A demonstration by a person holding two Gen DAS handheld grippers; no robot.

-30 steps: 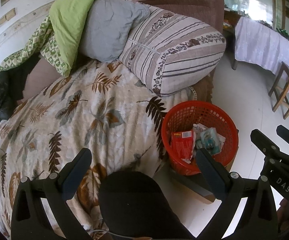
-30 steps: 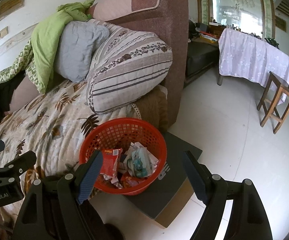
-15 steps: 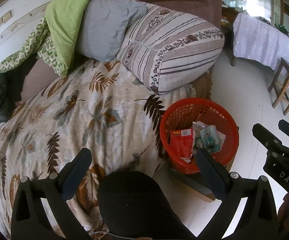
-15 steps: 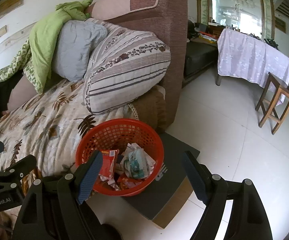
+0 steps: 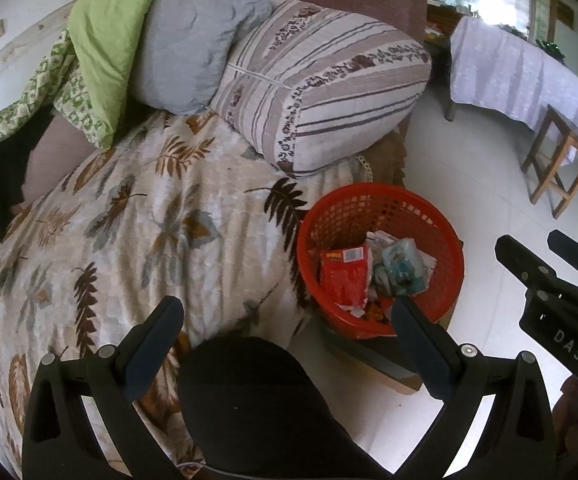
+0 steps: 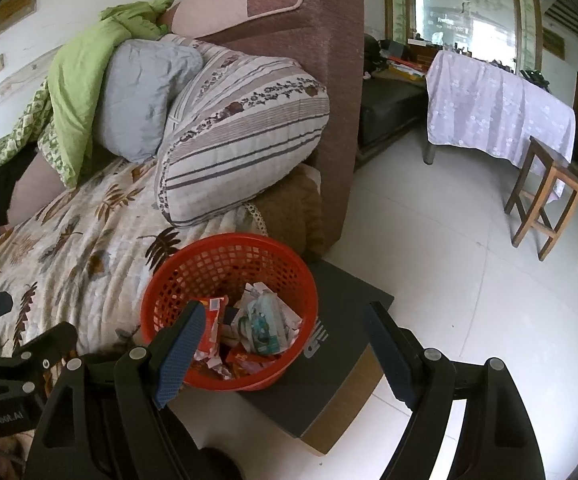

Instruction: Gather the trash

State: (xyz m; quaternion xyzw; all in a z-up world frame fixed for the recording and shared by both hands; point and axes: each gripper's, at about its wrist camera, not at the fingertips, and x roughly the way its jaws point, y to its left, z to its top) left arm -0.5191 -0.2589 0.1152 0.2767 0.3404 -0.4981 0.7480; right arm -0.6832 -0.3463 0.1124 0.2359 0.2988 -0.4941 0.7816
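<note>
A red mesh basket (image 5: pixel 381 208) (image 6: pixel 217 264) stands on a dark flat box (image 6: pixel 341 344) beside the sofa. Inside lie a red snack wrapper (image 5: pixel 345 276) (image 6: pixel 211 326), a teal and white packet (image 5: pixel 403 266) (image 6: pixel 263 324) and crumpled paper. My left gripper (image 5: pixel 285 312) hangs open over the sofa's edge, its right finger near the basket's rim, nothing between the fingers. My right gripper (image 6: pixel 285 314) is open too, just this side of the basket, holding nothing. Each gripper shows at the edge of the other's view.
The sofa carries a leaf-print blanket (image 5: pixel 129 224), a striped pillow (image 5: pixel 329 92), a grey cushion (image 5: pixel 193 44) and a green quilt (image 5: pixel 109 40). A dark knee (image 5: pixel 257 400) sits below the left gripper. Across the white tiled floor stand a cloth-covered table (image 6: pixel 493 108) and a wooden stool (image 6: pixel 545 196).
The left wrist view has swung slightly, so the basket and pillows sit a little further left in it. Both grippers stay open and the basket's contents have not moved.
</note>
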